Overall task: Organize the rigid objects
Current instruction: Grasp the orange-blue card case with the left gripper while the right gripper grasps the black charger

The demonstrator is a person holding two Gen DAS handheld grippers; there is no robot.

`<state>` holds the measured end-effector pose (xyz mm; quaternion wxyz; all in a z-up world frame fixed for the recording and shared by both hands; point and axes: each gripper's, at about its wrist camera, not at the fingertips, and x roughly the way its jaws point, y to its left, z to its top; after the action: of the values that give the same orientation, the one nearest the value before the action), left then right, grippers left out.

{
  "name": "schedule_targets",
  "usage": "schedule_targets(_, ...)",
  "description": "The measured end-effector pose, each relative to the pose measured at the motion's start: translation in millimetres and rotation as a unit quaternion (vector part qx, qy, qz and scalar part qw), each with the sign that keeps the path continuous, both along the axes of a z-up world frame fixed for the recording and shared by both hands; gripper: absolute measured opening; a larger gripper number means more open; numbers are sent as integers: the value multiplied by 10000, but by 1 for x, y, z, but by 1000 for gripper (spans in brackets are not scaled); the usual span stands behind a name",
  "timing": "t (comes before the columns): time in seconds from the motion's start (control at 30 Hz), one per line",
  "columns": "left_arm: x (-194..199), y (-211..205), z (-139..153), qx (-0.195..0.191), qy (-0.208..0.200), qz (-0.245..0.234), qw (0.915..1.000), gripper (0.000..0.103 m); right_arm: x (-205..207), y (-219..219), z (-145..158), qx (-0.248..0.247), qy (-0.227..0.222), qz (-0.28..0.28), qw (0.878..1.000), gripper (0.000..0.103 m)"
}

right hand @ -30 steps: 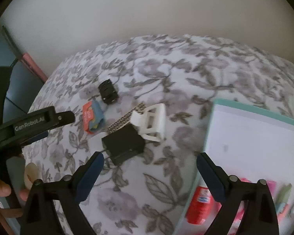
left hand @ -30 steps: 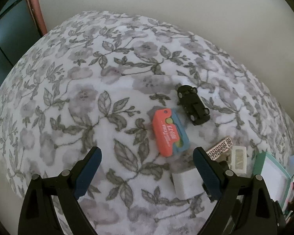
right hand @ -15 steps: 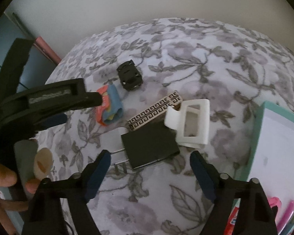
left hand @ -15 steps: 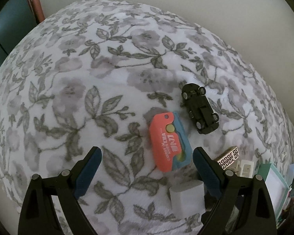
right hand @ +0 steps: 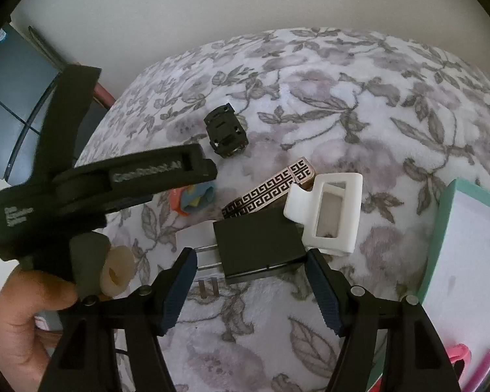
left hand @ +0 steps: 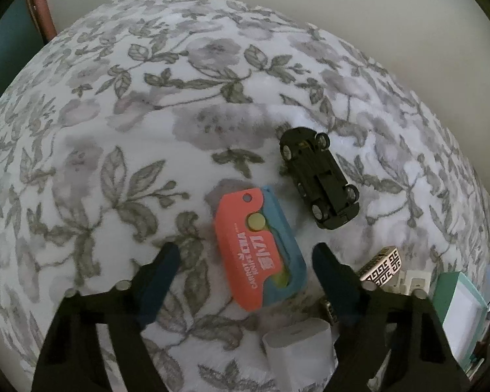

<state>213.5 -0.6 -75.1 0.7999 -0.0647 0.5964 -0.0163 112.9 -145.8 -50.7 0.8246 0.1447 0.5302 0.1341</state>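
Note:
My left gripper [left hand: 245, 258] is open, with the orange-and-blue utility knife [left hand: 259, 250] lying between its fingers on the floral cloth. A black toy car [left hand: 320, 181] lies upside down beyond it. My right gripper [right hand: 250, 269] is open around a black plug adapter [right hand: 258, 245]. A white plastic clip [right hand: 328, 212] and a black-and-white patterned bar [right hand: 271, 184] touch the adapter. The car [right hand: 225, 130] and the knife [right hand: 192, 201] also show in the right wrist view, the knife partly hidden by the left gripper's body.
A white charger block [left hand: 299, 346] lies near my left gripper's right finger. A teal-rimmed white tray [right hand: 467, 261] stands at the right, with pink pens [right hand: 483, 369] in its near corner. The wall runs behind the cloth.
Both grippers have moved forward and down. The knife now lies between my left fingers, and the black adapter between my right fingers. Nothing has been picked up.

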Motion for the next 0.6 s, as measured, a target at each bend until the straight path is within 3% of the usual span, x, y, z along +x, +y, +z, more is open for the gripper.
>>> schedule_targets(0.1,0,-4,-1,90,-42,-70,9999,65,1,-3,-1,75,3,-14,10000,71)
schedule_targets(0.17,1,-6,1,88,-89,-143,9998,46,0,-3,-1,106,6,-17,9999,71)
schedule_targets(0.4,2,-4,3,-158,-75,-174,9997,45,0,-3,-2,109,32,-9,9999,71)
schedule_targets(0.6,-8,2,25,-287,-241,-187,9991,40,-4,-5,5,122,36,-66,9999,71)
